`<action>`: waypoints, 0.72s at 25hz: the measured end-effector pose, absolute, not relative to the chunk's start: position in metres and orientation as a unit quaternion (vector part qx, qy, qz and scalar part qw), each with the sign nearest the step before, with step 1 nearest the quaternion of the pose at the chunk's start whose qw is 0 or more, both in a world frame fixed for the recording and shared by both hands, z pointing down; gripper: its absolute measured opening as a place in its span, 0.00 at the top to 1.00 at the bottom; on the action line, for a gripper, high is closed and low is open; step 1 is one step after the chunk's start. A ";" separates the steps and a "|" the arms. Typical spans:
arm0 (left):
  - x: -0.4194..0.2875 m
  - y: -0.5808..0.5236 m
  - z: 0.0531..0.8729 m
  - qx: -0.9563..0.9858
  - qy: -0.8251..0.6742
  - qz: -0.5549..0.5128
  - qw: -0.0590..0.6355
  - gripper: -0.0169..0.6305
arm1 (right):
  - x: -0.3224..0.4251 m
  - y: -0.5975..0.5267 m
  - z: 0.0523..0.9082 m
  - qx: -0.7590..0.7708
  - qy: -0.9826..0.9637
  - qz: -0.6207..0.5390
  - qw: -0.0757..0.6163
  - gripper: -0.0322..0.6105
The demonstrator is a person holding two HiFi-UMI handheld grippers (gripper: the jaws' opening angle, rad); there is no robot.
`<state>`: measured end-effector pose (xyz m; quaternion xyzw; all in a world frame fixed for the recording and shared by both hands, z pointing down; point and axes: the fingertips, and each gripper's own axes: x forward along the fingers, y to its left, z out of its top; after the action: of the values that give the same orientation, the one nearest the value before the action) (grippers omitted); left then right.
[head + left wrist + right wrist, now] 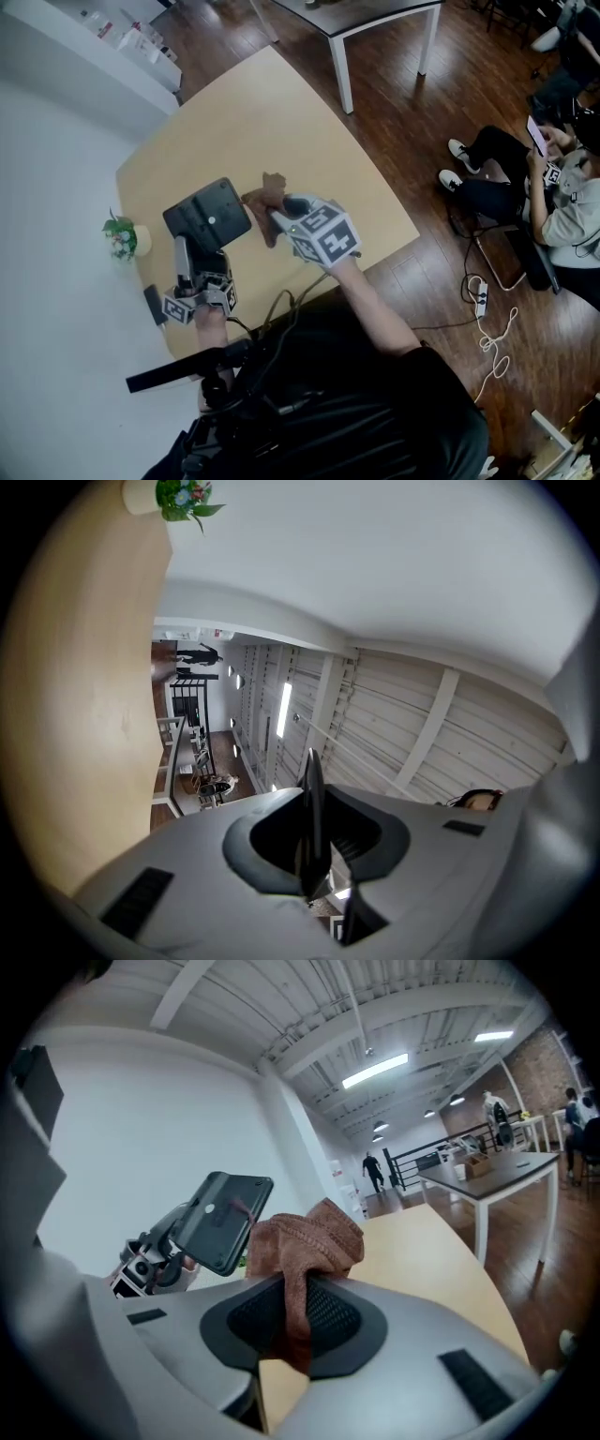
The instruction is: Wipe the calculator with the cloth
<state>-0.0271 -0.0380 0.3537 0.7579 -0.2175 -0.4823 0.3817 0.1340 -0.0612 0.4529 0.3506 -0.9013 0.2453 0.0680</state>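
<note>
In the head view my left gripper (186, 253) holds the black calculator (207, 215) by its near edge, lifted off the tan table (281, 112) and tilted up. The left gripper view shows that gripper (312, 853) shut on the calculator's thin dark edge (311, 799). My right gripper (281, 214) is shut on a brown cloth (266, 199), which hangs just right of the calculator. In the right gripper view the cloth (302, 1237) bunches up out of the gripper (292, 1324). The calculator (221, 1219) shows just left of the cloth, its back side turned this way.
A small potted plant (122, 236) stands at the table's left edge, beside the white wall. A small dark object (155, 305) lies near the front left corner. Beyond are a white-legged table (375, 19) and a seated person (553, 192). A power strip (480, 298) lies on the floor.
</note>
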 end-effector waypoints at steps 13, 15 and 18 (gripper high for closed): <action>-0.002 -0.025 0.352 0.808 -0.207 -0.420 0.356 0.87 | 0.070 -0.032 0.359 0.233 -0.955 0.182 0.008 0.85; -0.003 -0.021 0.353 0.813 -0.203 -0.417 0.353 0.87 | 0.081 -0.042 0.373 0.256 -0.945 0.204 0.007 0.84; -0.009 -0.019 0.354 0.812 -0.205 -0.419 0.351 0.87 | 0.106 -0.061 0.397 0.303 -0.924 0.233 0.017 0.85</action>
<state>-0.0093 -0.0194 0.3544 0.8118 -0.2054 -0.4189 0.3510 0.1056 -0.0606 0.3966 0.3031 -0.9240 0.2327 0.0172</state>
